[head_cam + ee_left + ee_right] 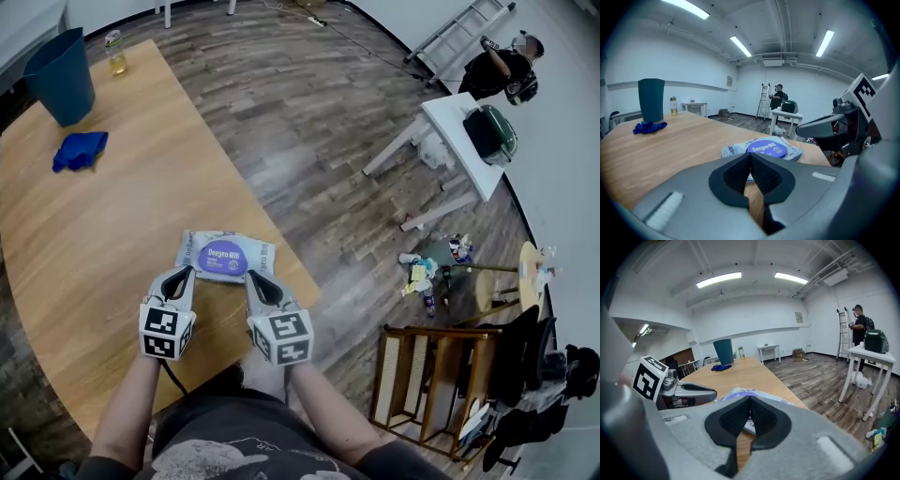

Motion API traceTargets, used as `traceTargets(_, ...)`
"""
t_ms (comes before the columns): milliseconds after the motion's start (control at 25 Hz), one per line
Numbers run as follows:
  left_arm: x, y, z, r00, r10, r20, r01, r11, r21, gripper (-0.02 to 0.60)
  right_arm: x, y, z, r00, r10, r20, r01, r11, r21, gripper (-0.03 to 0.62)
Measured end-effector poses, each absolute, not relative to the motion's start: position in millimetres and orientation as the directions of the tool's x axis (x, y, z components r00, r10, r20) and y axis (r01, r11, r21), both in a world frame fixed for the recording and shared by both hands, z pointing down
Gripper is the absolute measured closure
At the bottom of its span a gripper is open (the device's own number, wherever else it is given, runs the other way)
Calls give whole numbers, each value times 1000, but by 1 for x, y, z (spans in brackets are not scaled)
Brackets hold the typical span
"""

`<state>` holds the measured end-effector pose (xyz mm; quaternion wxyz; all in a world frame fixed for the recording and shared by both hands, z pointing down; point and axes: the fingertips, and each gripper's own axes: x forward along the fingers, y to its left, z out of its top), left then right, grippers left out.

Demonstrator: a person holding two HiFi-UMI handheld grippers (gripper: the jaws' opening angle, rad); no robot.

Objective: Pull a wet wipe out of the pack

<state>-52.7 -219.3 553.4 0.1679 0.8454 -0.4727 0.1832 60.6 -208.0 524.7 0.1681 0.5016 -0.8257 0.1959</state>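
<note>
Wooden table (94,234) carries the wet wipe pack (225,255) flat near its edge — the left hand-held gripper (183,273) and the right hand-held gripper (254,277) sit just beside the pack's near side, both with jaws closed together, holding nothing.

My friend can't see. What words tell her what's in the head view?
The left gripper and right gripper, both shut, point at a wet wipe pack on a wooden table. A blue bin and blue cloth sit at its far end.
</note>
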Motion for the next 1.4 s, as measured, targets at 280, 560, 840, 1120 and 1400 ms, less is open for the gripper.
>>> traceTargets(280,-47,-228,577,469,-710,525,-864,-491,109,563,58,-226,535,-445,-735,512,-883,455,-116,602)
traceTargets(560,-46,-233,589,445,-670,594,-861,-503,78,563,57,-234,545,-451,-706,546,-872,480,-98,602)
traceTargets(840,-45,-233,593,449,-629,634,-864,-487,129,565,44,-237,548,-487,-657,576,-824,564,-54,543)
traceTargets(1120,-46,-232,598,439,-594,674,-868,-473,149,565,20,-233,561,-539,-529,655,-689,724,17,372)
traceTargets(1400,-45,-232,597,449,-584,677,-866,-473,166,565,4,-232,580,-499,-456,737,-556,821,131,284)
